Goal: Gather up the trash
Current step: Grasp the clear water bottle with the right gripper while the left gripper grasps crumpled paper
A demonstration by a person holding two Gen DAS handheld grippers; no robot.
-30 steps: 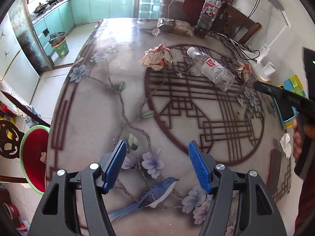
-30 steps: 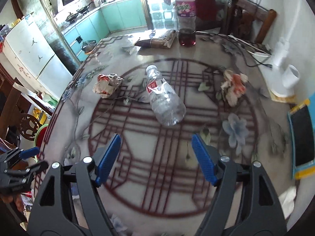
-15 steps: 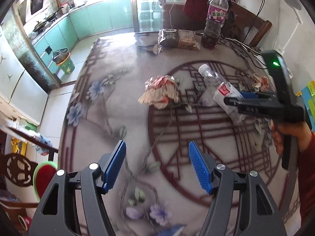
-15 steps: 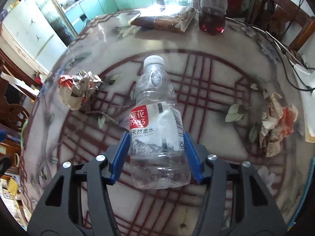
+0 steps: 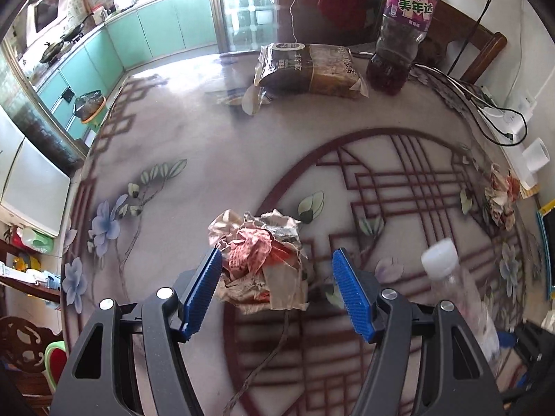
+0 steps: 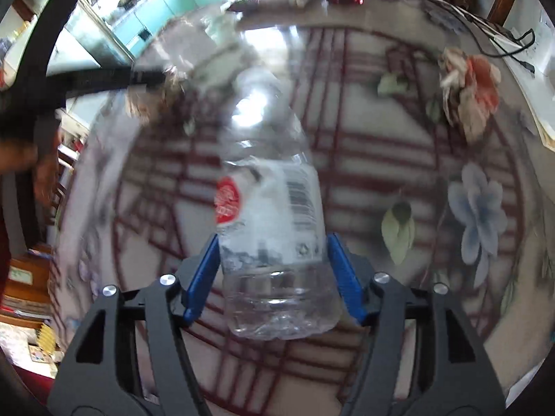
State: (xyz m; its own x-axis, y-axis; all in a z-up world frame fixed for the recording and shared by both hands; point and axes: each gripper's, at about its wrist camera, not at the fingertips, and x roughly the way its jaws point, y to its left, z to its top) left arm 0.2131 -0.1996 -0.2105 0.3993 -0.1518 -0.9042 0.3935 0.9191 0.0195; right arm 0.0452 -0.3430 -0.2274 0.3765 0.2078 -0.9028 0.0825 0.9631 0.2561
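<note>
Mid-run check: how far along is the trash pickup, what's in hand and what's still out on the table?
Nothing looks binned yet. In hand: the right gripper clamps the clear bottle, though its jaws are easing apart. The left gripper straddles the crumpled paper wad, jaws closing, right pad not touching. Left: a second wad near the table edge.

Turquoise kitchen cabinets, sunlit tiled floor, dark wooden chair
</note>
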